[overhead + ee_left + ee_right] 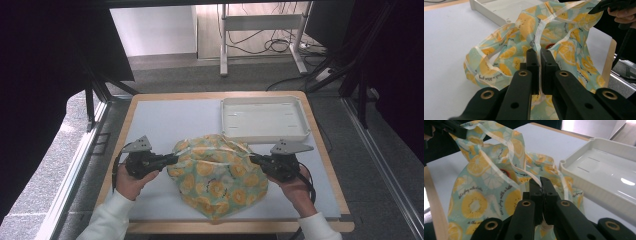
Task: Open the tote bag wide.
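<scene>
bag [217, 175]: lies between both hands, long axis left-right
left gripper [172, 159]: fingers pinching bag's left rim
right gripper [254, 159]: fingers pinching right rim

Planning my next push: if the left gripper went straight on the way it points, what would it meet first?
The lemon-print bag itself: the left gripper is shut on its edge. Beyond it, probably the right gripper facing it; depth is unclear.
</scene>
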Tool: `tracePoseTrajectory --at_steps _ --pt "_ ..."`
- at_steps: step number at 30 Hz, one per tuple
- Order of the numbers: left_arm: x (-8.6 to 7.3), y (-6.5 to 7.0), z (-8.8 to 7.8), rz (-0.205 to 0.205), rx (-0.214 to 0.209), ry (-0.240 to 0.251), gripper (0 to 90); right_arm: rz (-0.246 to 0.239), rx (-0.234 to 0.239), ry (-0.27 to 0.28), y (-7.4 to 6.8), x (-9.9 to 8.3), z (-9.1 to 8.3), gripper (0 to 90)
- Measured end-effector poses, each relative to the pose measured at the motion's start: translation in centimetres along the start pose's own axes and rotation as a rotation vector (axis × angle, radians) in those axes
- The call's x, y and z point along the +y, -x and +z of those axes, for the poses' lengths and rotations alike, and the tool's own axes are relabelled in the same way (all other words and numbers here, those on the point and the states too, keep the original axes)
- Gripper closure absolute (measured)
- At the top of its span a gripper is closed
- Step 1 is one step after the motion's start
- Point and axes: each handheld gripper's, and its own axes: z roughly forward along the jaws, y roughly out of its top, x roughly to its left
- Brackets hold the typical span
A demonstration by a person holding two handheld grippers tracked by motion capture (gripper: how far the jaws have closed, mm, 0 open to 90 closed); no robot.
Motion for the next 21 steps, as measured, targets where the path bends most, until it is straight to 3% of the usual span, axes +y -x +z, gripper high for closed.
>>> tracePoseTrajectory --at_steps 12,21 --pt "-1.4 1.3 -1.1 0.005 -0.028 0.0 87.3 0.029 0.08 -0.032 -1.7 -2.4 -0.6 87.8" --pt "-2.7 1.5 -1.1 -0.009 -0.051 -0.017 87.4 0.04 0.107 -0.059 -2.2 -4.0 -0.9 87.8"
